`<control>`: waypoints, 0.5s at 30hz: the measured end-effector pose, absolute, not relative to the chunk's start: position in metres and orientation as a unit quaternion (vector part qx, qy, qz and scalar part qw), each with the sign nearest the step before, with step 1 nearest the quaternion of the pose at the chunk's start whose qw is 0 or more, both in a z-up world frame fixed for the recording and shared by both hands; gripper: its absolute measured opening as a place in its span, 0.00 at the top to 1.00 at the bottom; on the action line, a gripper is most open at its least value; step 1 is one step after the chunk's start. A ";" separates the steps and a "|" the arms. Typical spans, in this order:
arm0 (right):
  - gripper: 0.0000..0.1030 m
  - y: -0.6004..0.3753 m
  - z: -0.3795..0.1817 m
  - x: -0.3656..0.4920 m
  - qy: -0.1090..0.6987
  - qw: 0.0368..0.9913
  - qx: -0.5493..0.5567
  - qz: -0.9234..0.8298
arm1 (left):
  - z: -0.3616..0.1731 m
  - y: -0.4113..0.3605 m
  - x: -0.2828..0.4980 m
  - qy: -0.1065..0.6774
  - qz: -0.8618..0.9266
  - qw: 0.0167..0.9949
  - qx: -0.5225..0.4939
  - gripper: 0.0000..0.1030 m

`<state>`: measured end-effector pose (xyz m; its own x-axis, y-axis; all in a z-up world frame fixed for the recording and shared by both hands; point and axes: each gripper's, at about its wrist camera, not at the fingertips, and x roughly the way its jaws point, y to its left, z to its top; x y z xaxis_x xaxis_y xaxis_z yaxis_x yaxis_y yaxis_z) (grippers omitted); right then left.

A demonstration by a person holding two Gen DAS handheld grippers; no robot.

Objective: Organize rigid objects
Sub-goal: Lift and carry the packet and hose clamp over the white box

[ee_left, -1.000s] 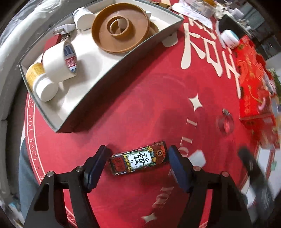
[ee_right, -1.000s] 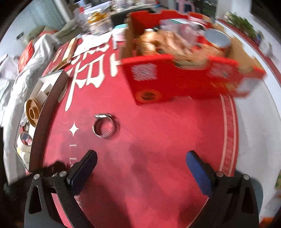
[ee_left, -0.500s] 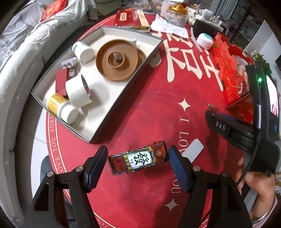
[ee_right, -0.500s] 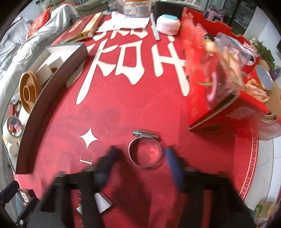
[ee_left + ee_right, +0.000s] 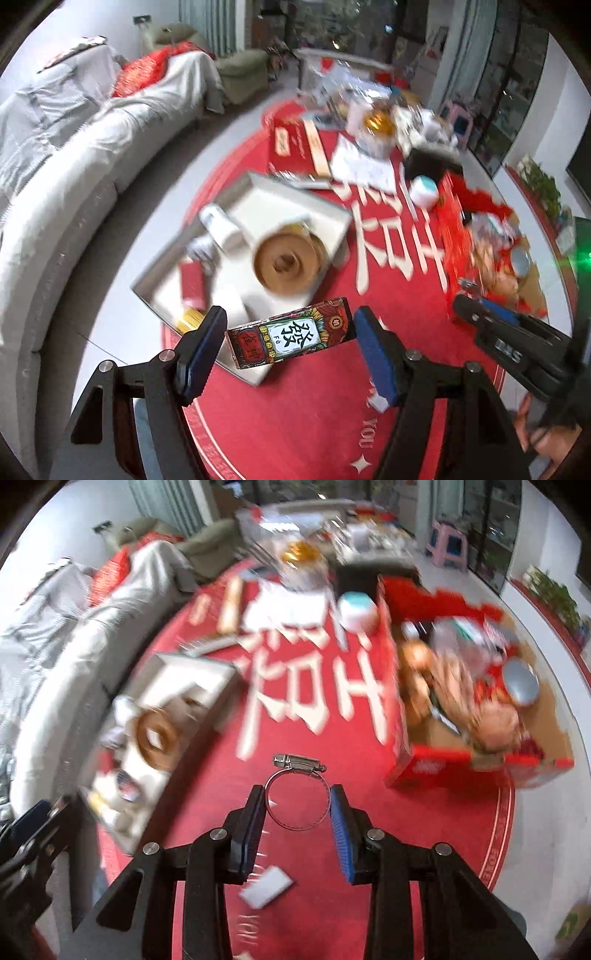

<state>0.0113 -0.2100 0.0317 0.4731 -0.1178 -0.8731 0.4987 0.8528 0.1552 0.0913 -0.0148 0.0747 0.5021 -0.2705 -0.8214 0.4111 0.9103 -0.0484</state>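
My left gripper [image 5: 290, 341] is shut on a small decorated box [image 5: 291, 338] with a Chinese character on its label and holds it in the air above the near corner of the white tray [image 5: 332, 210]. The tray holds a brown tape roll [image 5: 286, 264], a white bottle [image 5: 223, 227] and other small items. My right gripper [image 5: 297, 808] is shut on a metal hose clamp [image 5: 297, 797] and holds it above the red tablecloth [image 5: 424, 830]. The right gripper also shows at the right edge of the left wrist view [image 5: 491, 325].
A red cardboard box [image 5: 461, 764] full of items stands on the right. A white slip [image 5: 266, 886] lies on the cloth below my right gripper. Cluttered jars and papers [image 5: 373, 147] sit at the table's far side. A grey sofa [image 5: 74, 166] curves along the left.
My left gripper lifted the decorated box off the cloth and moved toward the tray. My right gripper moved to the hose clamp, closed on it and raised it.
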 end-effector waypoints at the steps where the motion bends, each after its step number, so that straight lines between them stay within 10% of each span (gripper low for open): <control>1: 0.65 -0.206 0.041 0.015 0.471 0.841 0.199 -0.178 | 0.079 -0.010 0.094 0.452 -0.193 0.868 0.075 0.28; 15: 0.65 -0.145 0.141 0.079 0.407 0.895 0.144 -0.114 | 0.127 0.043 0.144 0.390 -0.137 0.909 0.041 0.28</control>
<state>0.0787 -0.1450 0.1409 0.6421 -0.0860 -0.7618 0.3207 0.9327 0.1650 0.1445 0.0429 0.1275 0.6573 -0.2177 -0.7215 0.2817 0.9589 -0.0327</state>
